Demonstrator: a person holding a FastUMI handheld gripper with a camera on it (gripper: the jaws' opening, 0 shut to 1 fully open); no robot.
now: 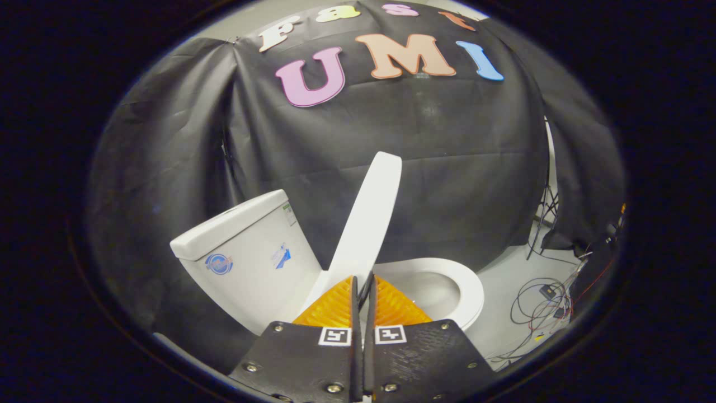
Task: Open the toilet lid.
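Just ahead of the hand-held gripper, the toilet lid stands raised, tilted up past halfway and leaning back toward the tank, though not yet resting against it. The seat lies flat on the bowl beyond the fingers, with the bowl's opening exposed. The fingers are drawn nearly together, leaving a thin slit between them; the lower edge of the lid sits right at their tips, but whether they pinch it or merely press against it cannot be told from here.

The lid looks like a rigid moulded plastic panel, thin and fairly light, smooth and glossy, so it is likely slippery under a pinch. It turns on a hinge at the back of the bowl, so it will swing along an arc rather than lift free, and once past upright it would probably fall back by its own weight. The free rim, far from the hinge, seems the best place to hold or push, giving most leverage. The main risk appears to be letting it drop hard against the ceramic tank, so an easy, guided finish would suit. Loose cables lie on the floor beside the toilet, well apart.
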